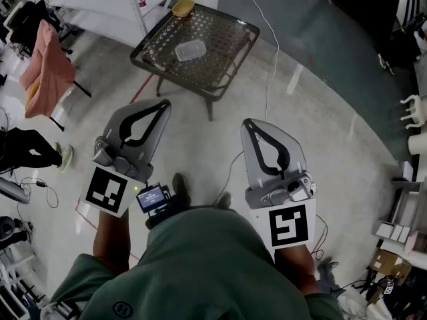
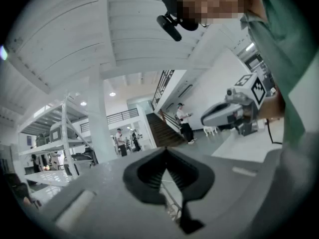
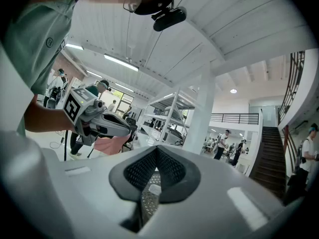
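Left gripper (image 1: 162,105) and right gripper (image 1: 248,123): fingers pressed shut, empty, held near torso. Wire-mesh counter (image 1: 223,42) with clear lidded container (image 1: 190,50) lies well beyond fingertips, likely out of reach.

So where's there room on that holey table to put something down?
The mesh table is mostly bare: the whole near half, between the clear box and the near rim, and the right side. Only the far corner is taken, by a yellow bowl.
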### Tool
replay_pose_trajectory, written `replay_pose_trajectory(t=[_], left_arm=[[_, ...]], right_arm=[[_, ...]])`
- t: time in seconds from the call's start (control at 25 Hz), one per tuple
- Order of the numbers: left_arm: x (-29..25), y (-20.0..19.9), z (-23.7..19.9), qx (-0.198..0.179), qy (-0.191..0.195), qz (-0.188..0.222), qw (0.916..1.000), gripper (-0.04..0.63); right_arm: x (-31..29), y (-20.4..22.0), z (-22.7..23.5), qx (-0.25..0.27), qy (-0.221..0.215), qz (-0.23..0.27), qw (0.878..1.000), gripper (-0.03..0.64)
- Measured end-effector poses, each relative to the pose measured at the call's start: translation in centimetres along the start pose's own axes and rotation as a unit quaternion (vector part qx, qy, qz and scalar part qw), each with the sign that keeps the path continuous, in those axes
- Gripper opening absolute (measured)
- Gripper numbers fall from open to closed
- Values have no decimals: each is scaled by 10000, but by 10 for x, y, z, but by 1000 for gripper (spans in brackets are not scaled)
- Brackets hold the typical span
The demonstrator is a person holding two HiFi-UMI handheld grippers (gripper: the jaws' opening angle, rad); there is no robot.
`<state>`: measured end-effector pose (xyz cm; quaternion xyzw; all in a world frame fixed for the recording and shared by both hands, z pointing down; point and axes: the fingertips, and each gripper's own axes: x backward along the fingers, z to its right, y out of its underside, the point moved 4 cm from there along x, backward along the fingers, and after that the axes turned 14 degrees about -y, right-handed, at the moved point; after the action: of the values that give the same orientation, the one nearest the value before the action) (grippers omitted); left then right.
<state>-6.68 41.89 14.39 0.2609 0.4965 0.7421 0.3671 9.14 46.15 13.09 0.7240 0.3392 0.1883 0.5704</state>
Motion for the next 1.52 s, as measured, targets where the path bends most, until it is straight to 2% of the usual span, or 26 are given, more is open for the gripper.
replay_pose_trajectory(t=[0.72,1.2,1.52], left_arm=[[8,20,-51,61,152,90,9998,3],[22,39,-110,41,479,345,9982,3],[10,51,-117,87,582,336,9977,3]], right_arm=[[-50,-12,-19,-166,123,30,9998,7],[-107,-31,-49,-176,532,4,9984,6],[-122,-26,-41,-165,550,-127,9983,6]])
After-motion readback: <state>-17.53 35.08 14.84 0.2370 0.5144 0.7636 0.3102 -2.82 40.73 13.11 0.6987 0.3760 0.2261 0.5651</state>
